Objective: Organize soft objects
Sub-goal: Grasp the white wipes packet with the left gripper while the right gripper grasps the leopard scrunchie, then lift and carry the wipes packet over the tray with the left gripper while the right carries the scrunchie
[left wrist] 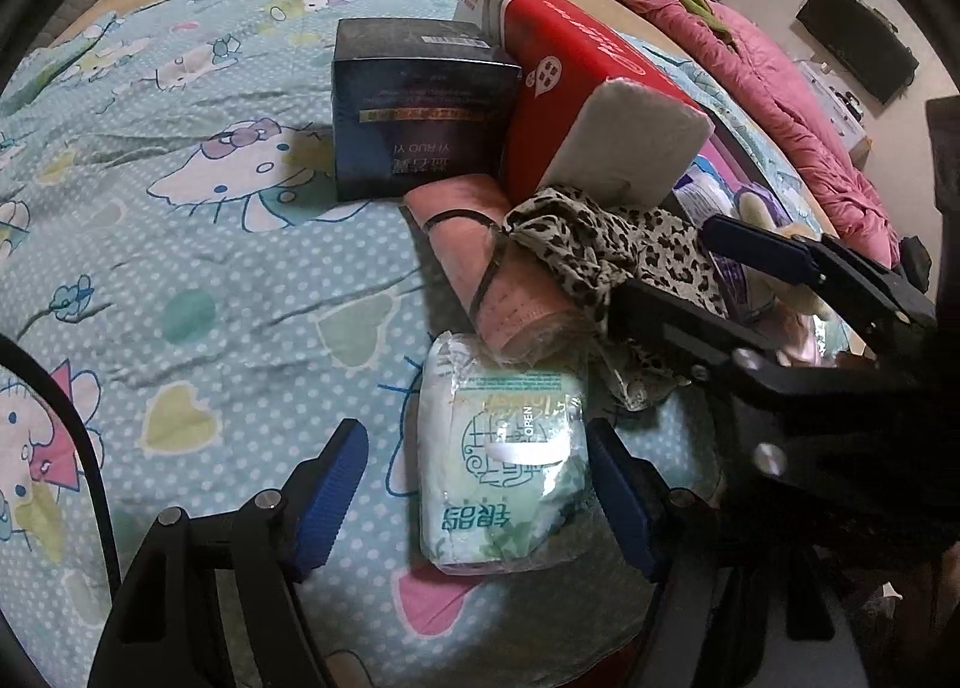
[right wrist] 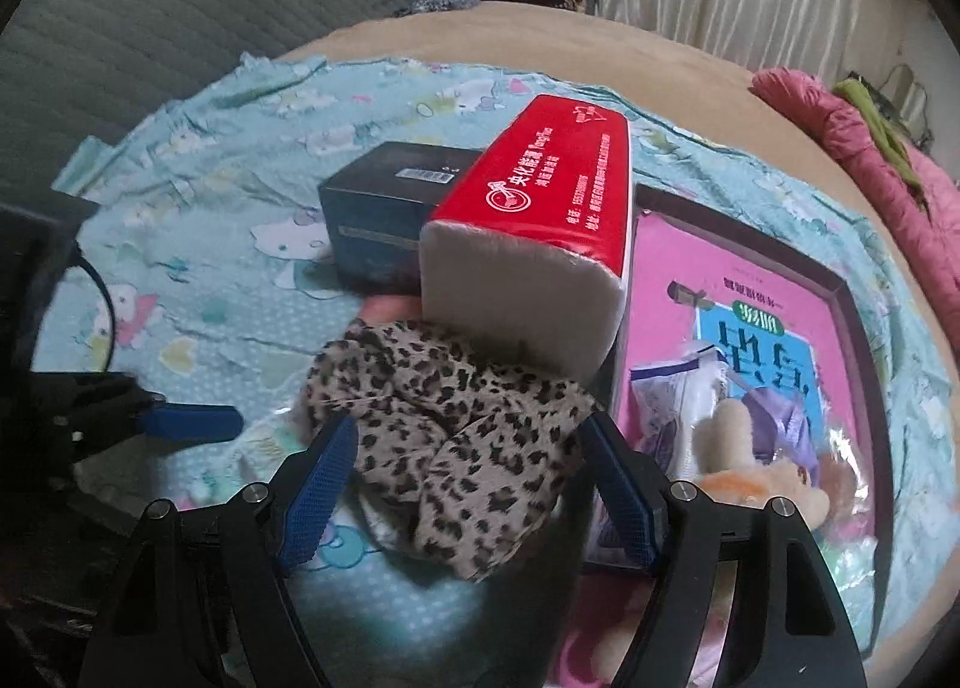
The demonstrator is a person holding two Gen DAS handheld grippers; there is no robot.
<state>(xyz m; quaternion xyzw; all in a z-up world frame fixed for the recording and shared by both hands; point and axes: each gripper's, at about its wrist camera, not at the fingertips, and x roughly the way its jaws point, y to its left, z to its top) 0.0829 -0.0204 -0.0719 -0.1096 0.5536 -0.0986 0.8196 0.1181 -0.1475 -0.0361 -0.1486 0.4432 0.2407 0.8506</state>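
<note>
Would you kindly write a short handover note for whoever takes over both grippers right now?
Left gripper: open, jaws either side of the green tissue pack on the bedsheet.
Right gripper: open, straddling the leopard cloth.
Pink roll, red tissue pack and dark box sit piled together; a plush toy lies in the tray.
Nothing gripped yet; sorting remains.

Both views look steeply down along their own claws at a bed (left wrist: 180, 280) with a cartoon-print sheet, from close above.

The left wrist view sits over the near left, with a green tissue pack (left wrist: 504, 460) right under it.

The right wrist view sits further right, over a leopard-print cloth (right wrist: 456, 436).

Both share the cloth, the red tissue pack (right wrist: 540, 178), the dark box (right wrist: 384, 220), and each other's claw at the frame edge.
</note>
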